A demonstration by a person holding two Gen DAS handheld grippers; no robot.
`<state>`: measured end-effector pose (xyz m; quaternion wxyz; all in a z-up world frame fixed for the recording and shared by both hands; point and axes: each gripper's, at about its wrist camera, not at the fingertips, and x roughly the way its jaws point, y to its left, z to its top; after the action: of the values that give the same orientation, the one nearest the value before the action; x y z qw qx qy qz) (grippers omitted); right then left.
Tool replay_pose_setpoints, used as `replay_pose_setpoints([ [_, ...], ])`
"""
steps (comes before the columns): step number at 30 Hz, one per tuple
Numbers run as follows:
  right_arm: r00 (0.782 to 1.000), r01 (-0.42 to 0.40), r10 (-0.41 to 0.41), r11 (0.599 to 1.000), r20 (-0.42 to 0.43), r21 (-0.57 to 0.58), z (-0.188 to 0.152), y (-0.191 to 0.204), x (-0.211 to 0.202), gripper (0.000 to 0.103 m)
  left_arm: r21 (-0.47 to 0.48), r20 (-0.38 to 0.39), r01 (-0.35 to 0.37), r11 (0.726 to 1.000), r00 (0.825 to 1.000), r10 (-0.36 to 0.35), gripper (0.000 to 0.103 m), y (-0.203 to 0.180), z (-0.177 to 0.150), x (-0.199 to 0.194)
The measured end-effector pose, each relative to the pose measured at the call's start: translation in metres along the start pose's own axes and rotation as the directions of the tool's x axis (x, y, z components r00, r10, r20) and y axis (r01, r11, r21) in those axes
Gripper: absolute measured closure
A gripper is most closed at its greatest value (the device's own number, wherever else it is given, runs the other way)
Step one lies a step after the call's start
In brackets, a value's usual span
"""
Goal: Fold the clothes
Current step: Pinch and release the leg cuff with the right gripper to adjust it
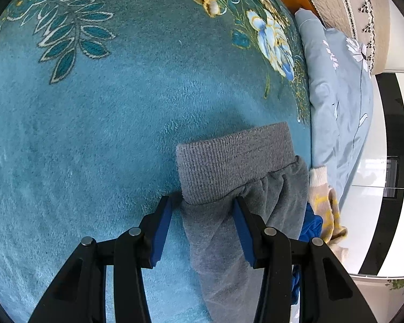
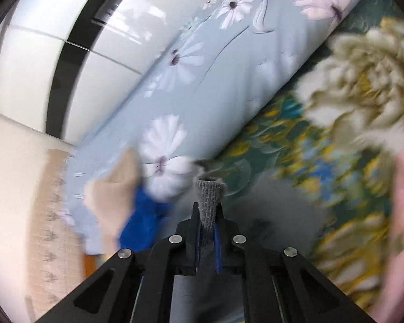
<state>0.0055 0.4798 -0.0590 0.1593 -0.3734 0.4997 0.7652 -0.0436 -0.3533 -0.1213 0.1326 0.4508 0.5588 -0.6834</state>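
On a teal floral blanket (image 1: 99,140), the fold looks barely begun: the left gripper (image 1: 203,202) stands open astride the grey garment (image 1: 237,188), while the right gripper (image 2: 208,222) is clamped on its ribbed cuff (image 2: 209,193), other clothes (image 1: 326,210) unfolded.

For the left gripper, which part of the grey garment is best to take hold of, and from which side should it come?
Judging from the left wrist view, grip the gathered fabric just below the ribbed cuff of the grey garment. The open left gripper already straddles that narrow neck, so closing straight on from the near side should do. The cuff lies flat and wider than the bunched cloth. The right gripper is shut on another ribbed end.
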Motion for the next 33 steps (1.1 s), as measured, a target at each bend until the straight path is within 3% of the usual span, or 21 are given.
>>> replay_pose_setpoints([
  [2, 0.994, 0.100, -0.097, 0.993, -0.050, 0.068, 0.001, -0.024, 0.016, 0.096, -0.004, -0.002, 0.003, 1.000, 1.000, -0.003, 0.056, 0.001, 0.000, 0.000],
  [3, 0.993, 0.110, -0.105, 0.989, -0.054, 0.097, -0.002, -0.033, 0.018, 0.096, -0.006, -0.005, 0.003, 1.000, 1.000, -0.003, 0.056, 0.001, 0.000, -0.001],
  [8, 0.999, 0.041, -0.042, 0.998, 0.024, 0.042, -0.004, -0.023, -0.009, 0.096, 0.008, -0.004, -0.007, 1.000, 1.000, 0.007, 0.056, 0.000, 0.003, -0.006],
  [10, 0.996, 0.091, -0.091, 0.996, 0.014, 0.022, -0.003, -0.025, -0.006, 0.096, 0.001, -0.005, -0.005, 1.000, 1.000, 0.005, 0.056, 0.001, 0.003, -0.004],
  [12, 0.991, 0.130, -0.129, 0.988, -0.020, 0.082, -0.003, -0.037, 0.005, 0.096, -0.010, -0.007, 0.002, 1.000, 1.000, -0.002, 0.056, 0.002, 0.002, -0.001],
  [21, 0.997, 0.073, -0.071, 0.996, -0.043, 0.052, 0.000, -0.041, -0.004, 0.092, 0.002, -0.009, 0.006, 1.000, 1.000, -0.006, 0.056, 0.000, 0.001, 0.002],
  [23, 0.997, 0.076, -0.075, 0.997, -0.029, 0.030, -0.002, -0.040, -0.013, 0.087, 0.005, -0.006, 0.010, 1.000, 1.000, -0.010, 0.056, -0.001, 0.001, 0.002],
  [25, 0.997, 0.072, -0.072, 0.997, -0.014, 0.008, -0.003, -0.038, -0.020, 0.074, 0.009, -0.002, 0.014, 1.000, 1.000, -0.014, 0.056, -0.001, 0.001, 0.003],
  [30, 0.997, 0.073, -0.074, 0.997, -0.029, -0.025, -0.010, -0.036, -0.018, 0.052, 0.005, 0.006, 0.021, 1.000, 1.000, -0.021, 0.056, -0.002, -0.001, 0.005],
  [33, 0.997, 0.073, -0.073, 0.997, -0.029, -0.008, -0.014, -0.038, -0.017, 0.047, 0.003, -0.001, 0.029, 1.000, 1.000, -0.029, 0.056, -0.004, -0.002, 0.007],
])
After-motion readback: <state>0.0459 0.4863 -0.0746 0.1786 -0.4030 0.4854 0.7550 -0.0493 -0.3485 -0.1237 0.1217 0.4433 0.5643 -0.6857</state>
